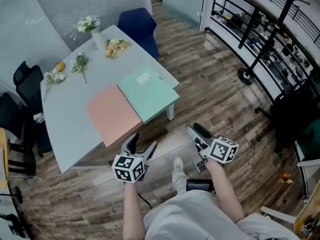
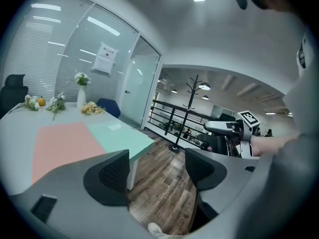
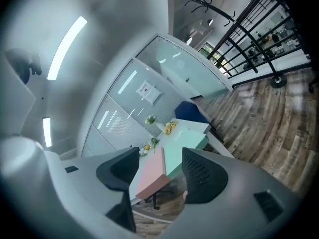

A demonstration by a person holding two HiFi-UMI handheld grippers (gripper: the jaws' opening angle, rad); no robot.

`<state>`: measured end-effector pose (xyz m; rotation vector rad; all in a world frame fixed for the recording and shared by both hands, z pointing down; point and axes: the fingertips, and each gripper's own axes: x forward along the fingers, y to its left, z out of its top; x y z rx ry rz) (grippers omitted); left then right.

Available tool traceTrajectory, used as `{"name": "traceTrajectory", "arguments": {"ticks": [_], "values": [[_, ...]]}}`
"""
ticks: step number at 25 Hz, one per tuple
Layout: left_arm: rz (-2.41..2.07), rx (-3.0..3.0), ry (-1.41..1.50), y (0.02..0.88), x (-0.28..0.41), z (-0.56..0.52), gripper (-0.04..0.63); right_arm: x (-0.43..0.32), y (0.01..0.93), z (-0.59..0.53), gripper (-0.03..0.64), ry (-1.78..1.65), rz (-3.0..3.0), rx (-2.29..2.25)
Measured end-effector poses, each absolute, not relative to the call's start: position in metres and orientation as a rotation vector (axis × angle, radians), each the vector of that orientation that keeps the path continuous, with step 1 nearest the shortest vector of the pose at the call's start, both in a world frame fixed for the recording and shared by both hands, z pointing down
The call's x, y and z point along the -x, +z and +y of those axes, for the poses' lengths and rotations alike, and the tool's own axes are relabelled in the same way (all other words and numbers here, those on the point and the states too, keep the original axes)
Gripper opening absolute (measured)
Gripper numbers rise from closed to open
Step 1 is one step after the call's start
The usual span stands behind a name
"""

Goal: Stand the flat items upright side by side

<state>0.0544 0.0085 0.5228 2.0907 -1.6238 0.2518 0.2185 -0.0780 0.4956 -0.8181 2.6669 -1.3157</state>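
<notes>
Pink thing: We see a flat pink rectangular sheet (image 1: 114,113) lying flat on the pale grey worktop (image 1: 65,119), near the middle of the head view, close to the worktop's near edge.
Green thing: A flat mint-green rectangular sheet (image 1: 148,91) lies flat just right of the pink one, and their long sides touch. It reaches the worktop's right corner. A small white label (image 1: 145,78) sits on top of it.
Left claw: The left claw (image 1: 141,147) is in the lower middle of the head view, over the brown wooden floor (image 1: 215,99), just below the pink sheet in the picture. Its two black jaws stand apart and we see nothing between them.
Right claw: The right claw (image 1: 196,132) is to the right of the left one, also over the floor. Its jaws are wide apart and hold nothing. In its own view the two sheets show far off in the gap.
Far end of worktop: In the upper left we see a white vase with white flowers (image 1: 92,31), a yellow flower bunch (image 1: 116,47) and a dark blue chair (image 1: 139,28) behind.
</notes>
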Motion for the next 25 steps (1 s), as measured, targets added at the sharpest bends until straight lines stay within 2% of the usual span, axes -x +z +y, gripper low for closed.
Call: {"name": "traceTrajectory", "arguments": {"ticks": [11, 25], "values": [[-1.599, -1.967, 0.375, 0.56, -0.017, -0.098, 0.33, -0.178, 0.538, -0.206, 0.276, -1.49, 2.686, 0.759], [-1.449, -1.989, 0.554, 0.596, 0.001, -0.154, 0.331, -0.161, 0.582, -0.255, 0.279, -1.591, 2.658, 0.899]]}}
